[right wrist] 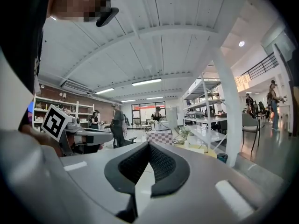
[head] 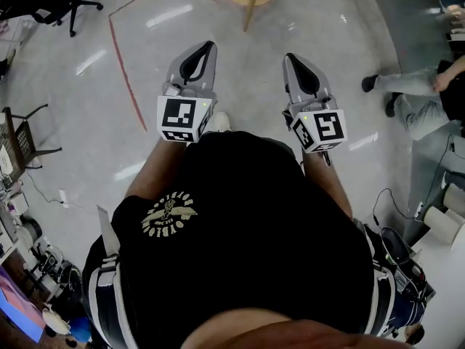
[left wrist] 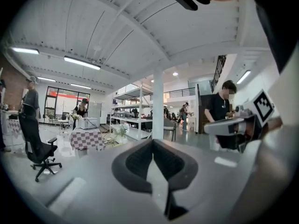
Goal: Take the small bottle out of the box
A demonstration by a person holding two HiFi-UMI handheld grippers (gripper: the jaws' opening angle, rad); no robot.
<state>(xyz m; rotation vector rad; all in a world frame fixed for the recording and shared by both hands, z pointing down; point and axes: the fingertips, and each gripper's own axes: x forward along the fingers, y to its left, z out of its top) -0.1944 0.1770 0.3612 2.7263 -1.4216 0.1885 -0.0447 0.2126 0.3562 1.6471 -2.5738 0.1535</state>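
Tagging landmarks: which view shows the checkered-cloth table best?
Left gripper view: the checkered-cloth table appears larger and unblocked. The right gripper view shows it smaller and farther off. The head view doesn't show it.

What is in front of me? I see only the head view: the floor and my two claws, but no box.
Observer: The left gripper view shows a table with a checked cloth far ahead. Something pale stands on it, too small to tell if it is the box.
Operator: Is anything between the claws?
Observer: No. In their own views the left claw and the right claw both have the jaws together, with nothing between.
Operator: What else stands near that table?
Observer: A white pillar rises to the right of the table in the left gripper view.
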